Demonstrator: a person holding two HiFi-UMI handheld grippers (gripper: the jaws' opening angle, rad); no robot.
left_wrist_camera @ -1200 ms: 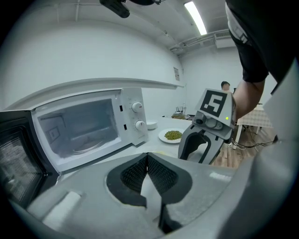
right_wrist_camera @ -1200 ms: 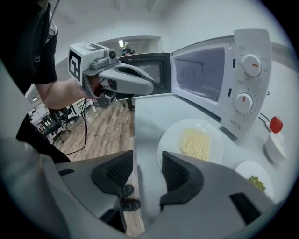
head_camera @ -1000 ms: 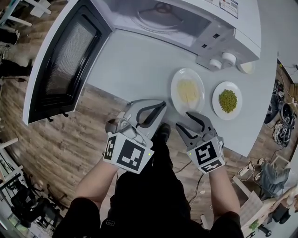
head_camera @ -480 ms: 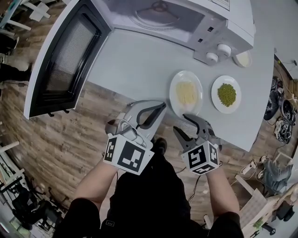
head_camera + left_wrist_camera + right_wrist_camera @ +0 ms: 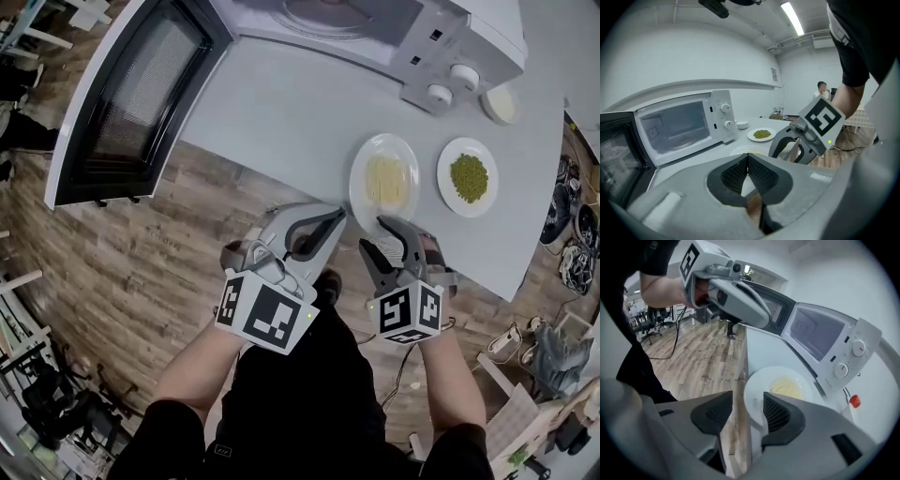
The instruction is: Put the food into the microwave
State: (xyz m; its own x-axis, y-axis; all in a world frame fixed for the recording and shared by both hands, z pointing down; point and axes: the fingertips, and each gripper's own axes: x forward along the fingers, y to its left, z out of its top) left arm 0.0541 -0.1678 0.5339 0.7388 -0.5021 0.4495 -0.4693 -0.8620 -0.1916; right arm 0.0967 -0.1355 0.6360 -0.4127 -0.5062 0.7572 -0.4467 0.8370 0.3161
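Note:
A white plate (image 5: 405, 159) of pale yellow food (image 5: 385, 180) lies on the grey counter, in front of the white microwave (image 5: 375, 23), whose door (image 5: 131, 94) hangs wide open to the left. My right gripper (image 5: 372, 236) is open at the plate's near rim. In the right gripper view the rim of the plate (image 5: 757, 394) shows in the gap of the right gripper (image 5: 747, 411); contact cannot be told. My left gripper (image 5: 334, 218) is shut and empty, just left of the plate at the counter's edge. The left gripper (image 5: 747, 161) shows its pads pressed together.
A second white plate (image 5: 469, 176) with green peas lies right of the first. A small white bowl (image 5: 502, 105) stands beside the microwave's knobs (image 5: 450, 84). The counter edge (image 5: 281, 173) runs under both grippers, with wooden floor below. A small red object (image 5: 854, 401) sits behind the microwave.
My right gripper has moved forward until its jaws reach the near rim of the yellow-food plate. The left gripper has kept its place and stays shut.

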